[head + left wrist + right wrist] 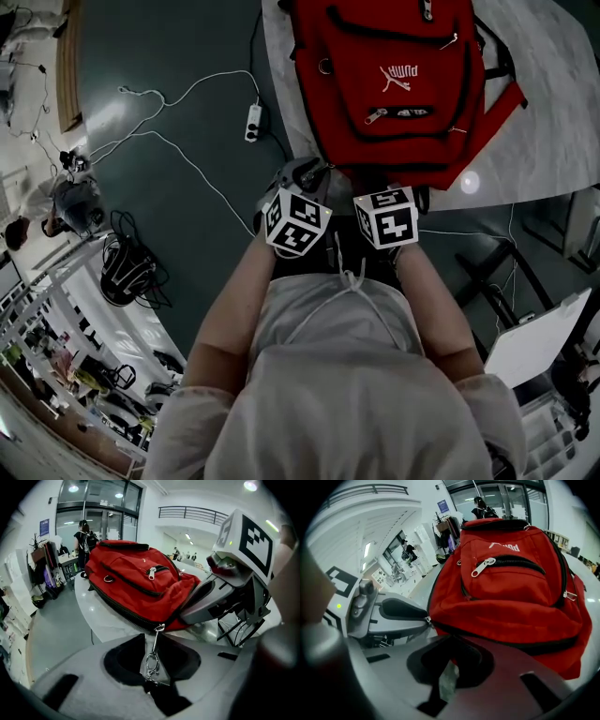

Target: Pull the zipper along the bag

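The bag (394, 84) is showing bright red with black zipper lines and a white logo, its zipper pull (151, 660) is shining silver, and at 6 o'clock of it the cubes (297, 222) of the grey left gripper (153, 641) and right gripper (449, 665) are wearing black-and-white square markers.

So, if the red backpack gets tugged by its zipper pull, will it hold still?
Probably not by itself: the backpack is soft fabric, creased along its near edge, so it likely folds rather than resists. It lies on a smooth, glossy table, so it may slide. The zipper pull, a slim metal link, should swing freely.
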